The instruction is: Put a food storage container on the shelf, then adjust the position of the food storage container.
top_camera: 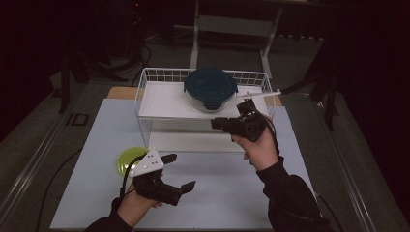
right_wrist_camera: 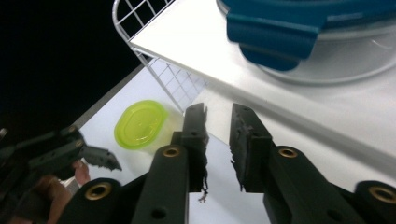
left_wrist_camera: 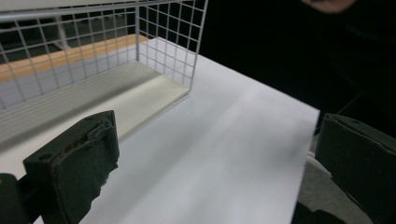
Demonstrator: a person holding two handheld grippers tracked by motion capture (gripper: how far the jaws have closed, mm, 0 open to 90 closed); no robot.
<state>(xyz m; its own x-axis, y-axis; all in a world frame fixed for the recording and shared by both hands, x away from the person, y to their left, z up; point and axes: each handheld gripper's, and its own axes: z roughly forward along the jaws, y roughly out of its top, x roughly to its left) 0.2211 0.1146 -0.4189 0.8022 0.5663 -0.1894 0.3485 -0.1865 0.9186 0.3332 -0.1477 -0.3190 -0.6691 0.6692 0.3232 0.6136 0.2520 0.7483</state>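
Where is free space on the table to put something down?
The white mat is bare between the left gripper and the right hand. The rack's top shelf is free left of the blue-lidded container. Crowded around the green container.

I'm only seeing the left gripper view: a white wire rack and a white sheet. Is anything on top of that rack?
Observer: Yes, a round glass container with a dark blue lid sits on the rack's top shelf.
Operator: Where's the other gripper?
Observer: The right gripper is close in front of that container, with its jaws a little apart and nothing between them.
Operator: Is anything near mine?
Observer: A small yellow-green lidded container stands right beside the left gripper.
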